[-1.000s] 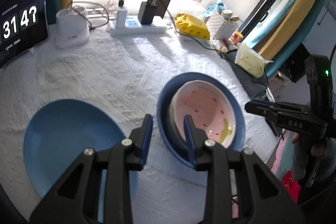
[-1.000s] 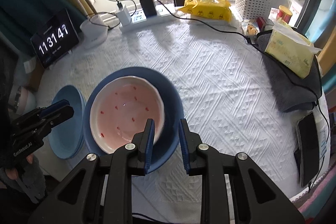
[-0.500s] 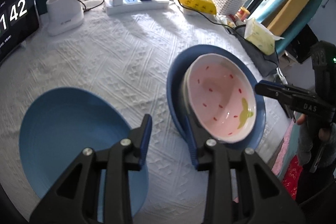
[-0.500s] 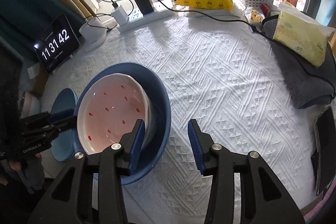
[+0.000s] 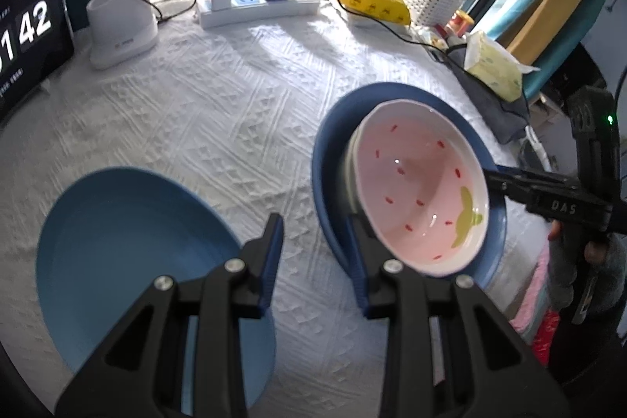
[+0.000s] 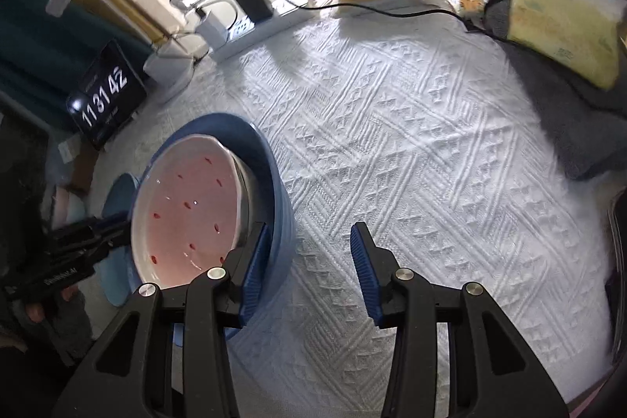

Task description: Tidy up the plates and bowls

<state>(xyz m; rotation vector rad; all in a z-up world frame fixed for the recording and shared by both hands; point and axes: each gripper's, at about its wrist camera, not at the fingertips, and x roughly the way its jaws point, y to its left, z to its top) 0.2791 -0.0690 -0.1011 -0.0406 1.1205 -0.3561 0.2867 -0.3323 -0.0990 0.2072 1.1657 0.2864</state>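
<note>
the glossy pink bowl (image 5: 421, 190) sits nested in the smooth blue bowl (image 5: 333, 159) on the white textured tablecloth (image 5: 219, 112), its stacked rims straddled by both released grippers, left gripper (image 5: 317, 253) and right gripper (image 6: 309, 261), while a flat blue plate (image 5: 129, 253) lies just left.

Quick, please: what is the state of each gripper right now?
Left gripper: open, jaws astride the blue bowl rim, not gripping.
Right gripper: open, jaws astride the same bowl's rim, not gripping.
</note>
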